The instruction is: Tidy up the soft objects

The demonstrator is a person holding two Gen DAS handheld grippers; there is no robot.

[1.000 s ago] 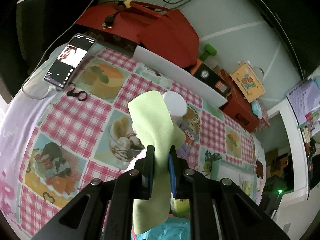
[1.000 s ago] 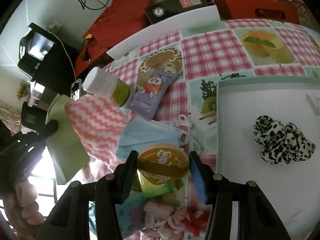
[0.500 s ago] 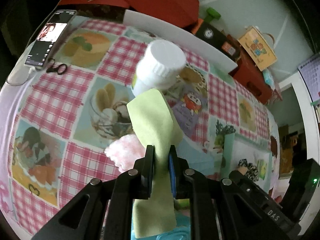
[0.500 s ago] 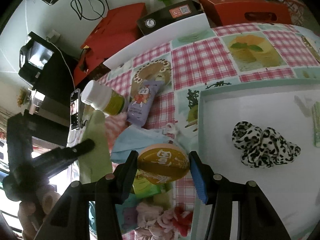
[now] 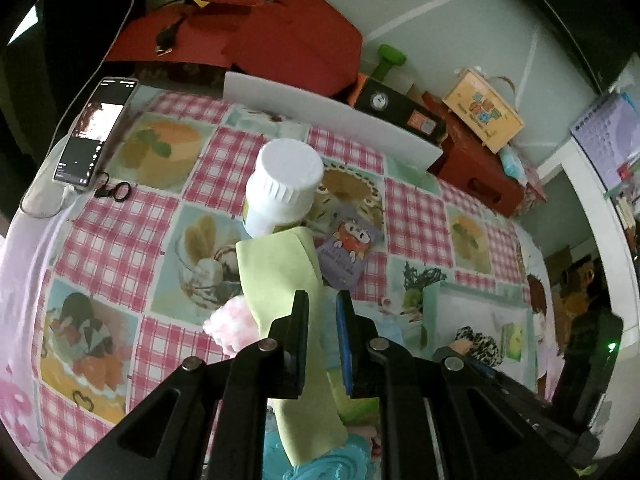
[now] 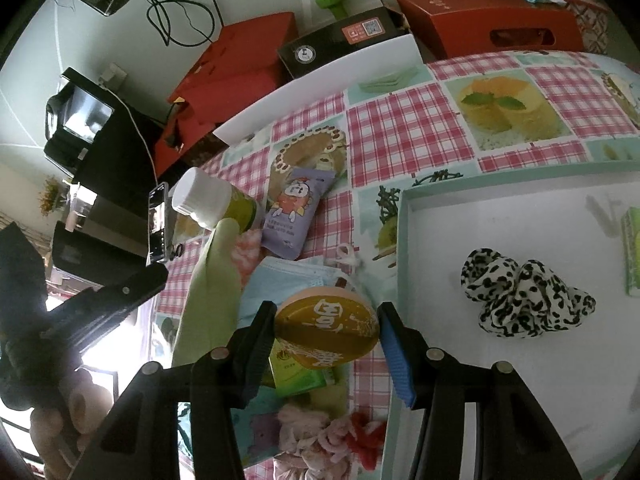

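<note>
Since the earlier frame the left gripper (image 5: 322, 344) has carried the green cloth (image 5: 280, 276) toward the right of the table, so the white-capped bottle (image 5: 286, 184) now sits at frame centre and the tray (image 5: 430, 308) shows at lower right of the left wrist view. Its 2 fingers are nearly together, clamped on the cloth, which stands up between them. In the right wrist view the right gripper (image 6: 328, 340) holds a round gold-lidded tub (image 6: 326, 330), its fingers about half apart and pressed to the tub's sides. The leopard-print scrunchie (image 6: 524, 296) lies inside the tray at right. A blue face mask (image 6: 284, 284) and pink cloth (image 6: 248, 248) lie at centre left.
</note>
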